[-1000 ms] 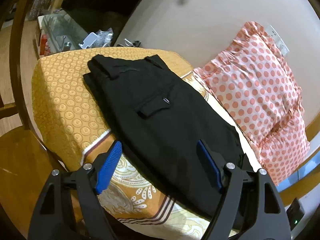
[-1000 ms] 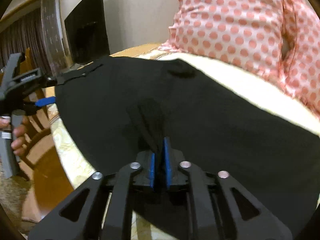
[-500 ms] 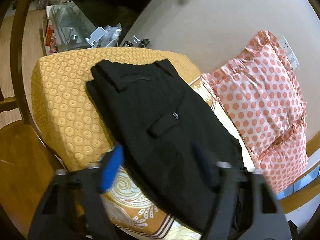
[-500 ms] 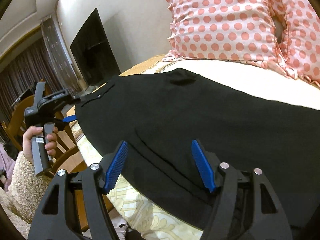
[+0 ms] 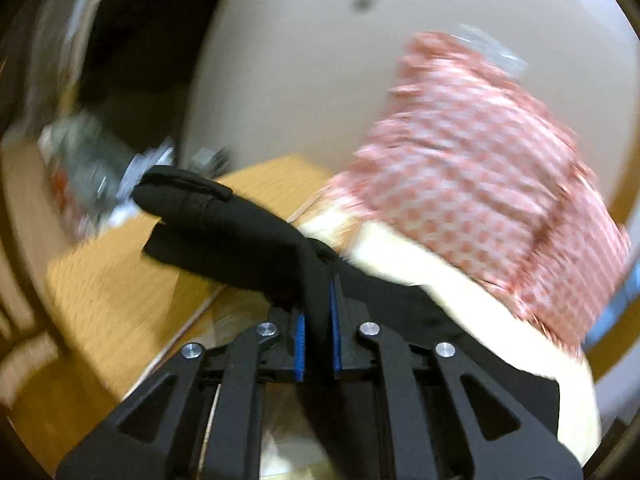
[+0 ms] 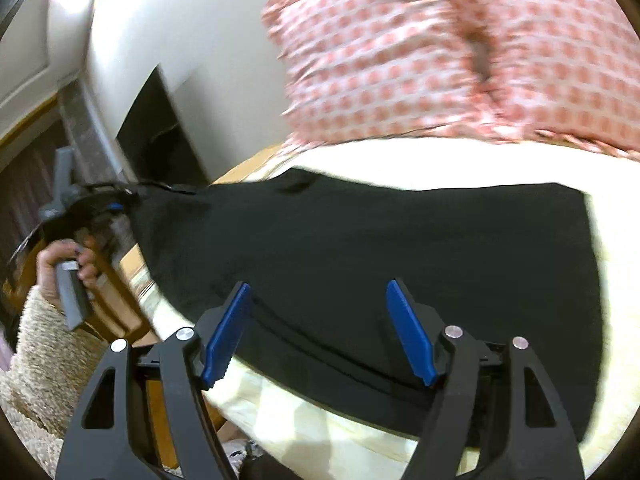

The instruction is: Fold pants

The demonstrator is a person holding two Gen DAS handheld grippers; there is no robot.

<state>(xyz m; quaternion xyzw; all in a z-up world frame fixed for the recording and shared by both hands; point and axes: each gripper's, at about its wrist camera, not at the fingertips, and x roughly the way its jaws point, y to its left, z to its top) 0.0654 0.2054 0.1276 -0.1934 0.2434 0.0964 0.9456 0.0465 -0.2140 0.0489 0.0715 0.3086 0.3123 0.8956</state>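
Note:
Black pants (image 6: 360, 248) lie folded lengthwise across the bed. In the left wrist view my left gripper (image 5: 318, 300) is shut on a pinch of the black pants (image 5: 240, 232) near the waistband end, with cloth bunched up between the blue pads. My right gripper (image 6: 320, 320) is open and empty, its blue fingers (image 6: 228, 332) hovering over the near edge of the pants. My left gripper also shows in the right wrist view (image 6: 116, 204), held by a hand at the pants' far left end. Both views are blurred by motion.
A pink polka-dot pillow (image 6: 460, 52) leans on the wall behind the pants. The bed has a cream sheet (image 6: 400, 164) and an orange patterned cover (image 5: 120, 280). A wooden chair (image 6: 116, 292) stands at the left; a cluttered shelf (image 5: 88, 168) is beyond the bed.
My left gripper has dropped onto the pants and closed on the cloth near the waistband. My right gripper let go of the pants about half a second ago and stays open.

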